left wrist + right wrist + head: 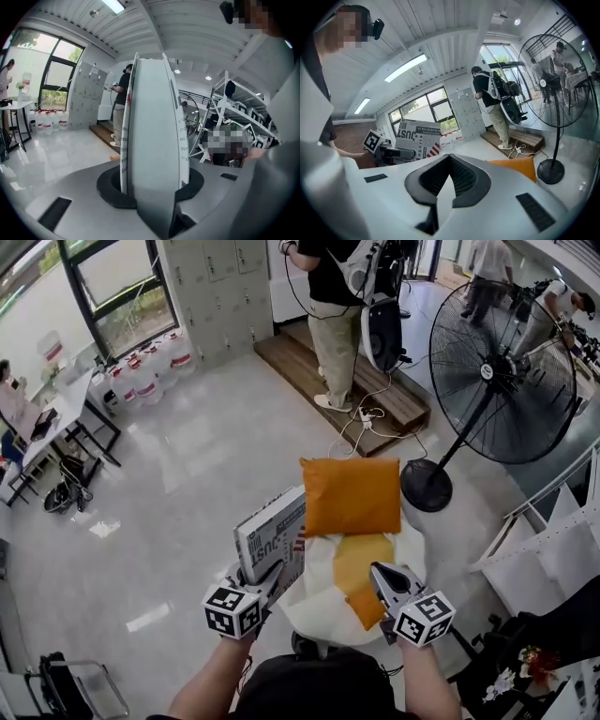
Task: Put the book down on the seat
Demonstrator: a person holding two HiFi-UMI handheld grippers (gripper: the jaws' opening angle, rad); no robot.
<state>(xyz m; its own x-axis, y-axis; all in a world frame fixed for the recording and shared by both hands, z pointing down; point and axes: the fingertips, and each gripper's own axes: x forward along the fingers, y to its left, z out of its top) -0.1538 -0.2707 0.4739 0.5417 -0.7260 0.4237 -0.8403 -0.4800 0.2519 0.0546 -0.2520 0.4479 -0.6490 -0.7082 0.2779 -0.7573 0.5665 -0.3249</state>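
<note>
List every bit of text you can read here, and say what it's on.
"JUST": large letters on the book cover.
Smaller lines on the cover and the print along its spine: too small to read.
Labels on the bottles: too small to read.
Markers on the cubes: patterns only, no words.

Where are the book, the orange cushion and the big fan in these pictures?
book (273, 538): head view, on its printed cover.
orange cushion (352, 495): head view, middle of its face.
fan (487, 371): head view, hub of its cage.
</note>
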